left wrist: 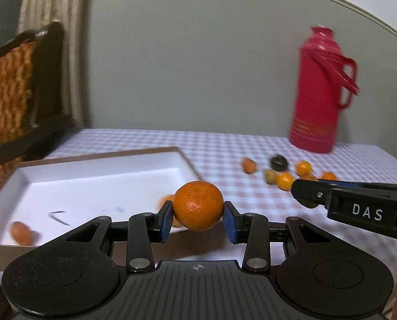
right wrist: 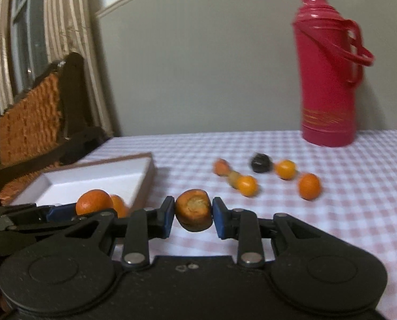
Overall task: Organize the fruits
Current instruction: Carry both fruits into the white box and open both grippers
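My left gripper (left wrist: 198,217) is shut on a round orange (left wrist: 198,205), held above the near right corner of a shallow white box (left wrist: 92,181). The box holds a small orange fruit (left wrist: 21,233) and another one behind the held orange. My right gripper (right wrist: 193,214) is shut on a brownish-orange fruit piece with a pale cut top (right wrist: 193,210), above the checked cloth. It shows side-on in the left wrist view (left wrist: 309,194). The left gripper with its orange (right wrist: 94,202) shows at the left of the right wrist view. Several small fruits (right wrist: 247,185) lie loose on the cloth.
A tall red thermos (right wrist: 329,74) stands at the back right of the table. A dark fruit (right wrist: 261,162) lies among the loose ones. A chair with a woven orange back (right wrist: 30,125) stands at the table's left, by a curtain. The wall is close behind.
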### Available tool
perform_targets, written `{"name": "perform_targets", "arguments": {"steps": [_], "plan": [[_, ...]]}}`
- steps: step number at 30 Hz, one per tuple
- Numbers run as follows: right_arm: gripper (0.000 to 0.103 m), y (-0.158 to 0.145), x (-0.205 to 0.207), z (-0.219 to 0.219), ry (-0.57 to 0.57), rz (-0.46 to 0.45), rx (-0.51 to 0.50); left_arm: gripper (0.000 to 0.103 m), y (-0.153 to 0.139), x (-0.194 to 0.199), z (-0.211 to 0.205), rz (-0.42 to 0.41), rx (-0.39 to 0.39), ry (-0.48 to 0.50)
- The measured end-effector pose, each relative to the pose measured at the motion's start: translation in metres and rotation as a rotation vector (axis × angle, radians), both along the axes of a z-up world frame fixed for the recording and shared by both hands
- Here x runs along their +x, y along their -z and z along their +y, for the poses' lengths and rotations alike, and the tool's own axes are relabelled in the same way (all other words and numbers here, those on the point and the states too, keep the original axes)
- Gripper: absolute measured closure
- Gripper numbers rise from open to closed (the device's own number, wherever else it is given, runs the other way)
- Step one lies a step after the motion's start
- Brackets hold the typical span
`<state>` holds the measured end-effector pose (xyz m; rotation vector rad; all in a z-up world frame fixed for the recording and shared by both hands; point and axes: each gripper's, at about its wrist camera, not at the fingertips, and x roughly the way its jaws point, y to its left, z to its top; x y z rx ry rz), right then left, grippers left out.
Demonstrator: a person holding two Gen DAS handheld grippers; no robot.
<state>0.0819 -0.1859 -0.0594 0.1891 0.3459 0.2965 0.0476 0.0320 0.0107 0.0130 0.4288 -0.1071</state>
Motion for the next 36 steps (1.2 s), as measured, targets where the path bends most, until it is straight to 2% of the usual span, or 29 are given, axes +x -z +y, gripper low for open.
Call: {"name": "perform_targets", "arguments": {"steps": [8, 15, 22, 27, 28, 29, 30, 31, 33, 36], "plan": [[0.081, -0.008, 0.022, 0.046, -0.084, -0.032, 0.032, 0.063, -0.004, -0.002, 0.058, -0.037, -0.006, -0.162], [0.081, -0.012, 0.036, 0.084, -0.135, -0.06, 0.02, 0.063, -0.003, 0.005, 0.103, -0.044, 0.004, -0.289], [0.081, -0.014, 0.059, 0.109, -0.142, -0.054, 0.012, 0.063, 0.004, 0.032, 0.135, -0.016, 0.022, -0.386], [0.078, -0.007, 0.074, 0.122, -0.122, -0.049, -0.029, 0.063, 0.014, 0.049, 0.146, 0.021, 0.029, -0.435], [0.065, -0.006, 0.077, 0.123, -0.115, -0.046, -0.039, 0.057, 0.016, 0.053, 0.148, 0.033, 0.03, -0.453], [0.041, -0.005, 0.078, 0.123, -0.109, -0.044, -0.043, 0.046, 0.016, 0.056, 0.15, 0.046, 0.029, -0.465], [0.032, -0.005, 0.078, 0.12, -0.102, -0.048, -0.032, 0.011, 0.015, 0.056, 0.151, 0.047, 0.019, -0.475], [0.029, -0.007, 0.075, 0.116, -0.09, -0.062, -0.012, 0.0, 0.012, 0.052, 0.15, 0.026, 0.013, -0.492], [0.028, -0.012, 0.071, 0.109, -0.085, -0.083, 0.006, 0.0, 0.002, 0.036, 0.145, -0.077, 0.03, -0.507], [0.015, -0.017, 0.066, 0.098, -0.065, -0.101, 0.038, 0.0, -0.005, 0.026, 0.138, -0.115, 0.053, -0.504]]}}
